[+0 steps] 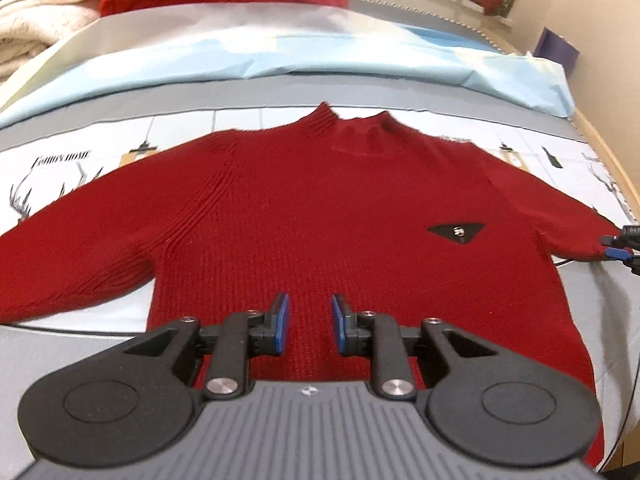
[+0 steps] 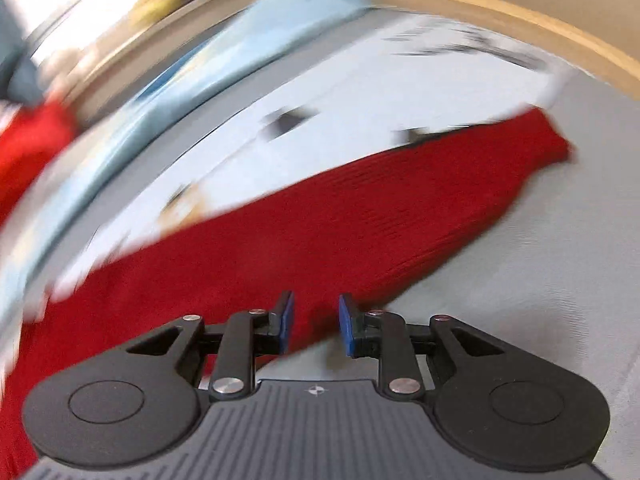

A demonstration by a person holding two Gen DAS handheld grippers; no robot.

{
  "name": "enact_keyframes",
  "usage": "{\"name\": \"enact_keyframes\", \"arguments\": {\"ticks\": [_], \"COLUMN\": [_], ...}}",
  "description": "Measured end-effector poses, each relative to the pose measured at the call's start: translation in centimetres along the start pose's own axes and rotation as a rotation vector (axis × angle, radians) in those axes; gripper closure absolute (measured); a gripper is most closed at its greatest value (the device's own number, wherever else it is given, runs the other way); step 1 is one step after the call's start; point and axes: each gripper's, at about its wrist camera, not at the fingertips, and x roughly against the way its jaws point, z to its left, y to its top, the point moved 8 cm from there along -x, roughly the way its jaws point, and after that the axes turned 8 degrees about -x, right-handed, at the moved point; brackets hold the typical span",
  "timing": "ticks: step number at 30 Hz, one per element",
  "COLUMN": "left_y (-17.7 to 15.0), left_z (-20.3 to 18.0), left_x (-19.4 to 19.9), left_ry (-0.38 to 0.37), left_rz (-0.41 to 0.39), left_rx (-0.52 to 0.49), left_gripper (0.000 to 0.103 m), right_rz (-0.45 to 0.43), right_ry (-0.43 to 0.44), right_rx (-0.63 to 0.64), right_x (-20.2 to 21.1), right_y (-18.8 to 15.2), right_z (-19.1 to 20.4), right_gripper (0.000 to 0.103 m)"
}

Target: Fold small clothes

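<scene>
Both grippers, left gripper (image 1: 310,326) and right gripper (image 2: 316,326), stand part open, holding nothing; red sweater (image 1: 320,216) lies flat, unfolded; next, pinch the right sleeve (image 2: 400,200) and carry it inward.

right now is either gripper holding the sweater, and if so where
Nothing is held. The left gripper hovers over the red sweater with jaws apart and empty; the right gripper, over its sleeve, is open too.
</scene>
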Motion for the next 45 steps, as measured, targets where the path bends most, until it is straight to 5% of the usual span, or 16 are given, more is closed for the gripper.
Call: {"name": "enact_keyframes", "arguments": {"ticks": [5, 13, 19, 24, 27, 31, 34, 38, 42, 45], "left_y": [0.1, -0.1, -0.3, -0.4, -0.4, -0.4, -0.4, -0.2, 0.2, 0.2], "left_z": [0.4, 1.6, 4.8, 7.4, 9.0, 10.5, 11.2, 11.7, 11.4, 11.3], "left_x": [0.1, 0.2, 1.0, 2.0, 2.4, 2.4, 2.4, 2.4, 2.0, 1.2], "left_ry": [0.004, 0.017, 0.056, 0.068, 0.069, 0.070, 0.064, 0.055, 0.046, 0.035], "left_rz": [-0.012, -0.020, -0.026, -0.040, -0.042, -0.042, -0.040, -0.046, -0.053, -0.051], "left_rx": [0.003, 0.009, 0.071, 0.117, 0.162, 0.214, 0.252, 0.284, 0.308, 0.327], "left_gripper": [0.077, 0.077, 0.077, 0.077, 0.077, 0.077, 0.077, 0.077, 0.077, 0.078], "right_rz": [-0.040, -0.142, -0.400, -0.538, -0.458, -0.079, 0.230, 0.291, 0.283, 0.235], "right_ry": [-0.058, -0.094, -0.131, 0.185, 0.453, 0.692, 0.574, 0.426, 0.404, 0.395], "right_rx": [-0.312, -0.313, 0.145, 0.582, 0.725, 0.764, 0.811, 0.760, 0.534, 0.460], "right_x": [-2.2, -3.4, 0.4, 6.6, 8.7, 6.8, 3.3, 4.7, 8.6, 9.4], "right_y": [2.9, 5.2, 5.8, -2.0, -10.2, -21.9, -27.4, -26.2, -21.9, -20.6], "right_z": [-6.0, -6.4, 4.3, 20.2, 27.1, 30.7, 29.7, 28.0, 25.9, 24.2], "right_gripper": [0.071, 0.089, 0.090, 0.090, 0.089, 0.084, 0.083, 0.080, 0.062, 0.061]}}
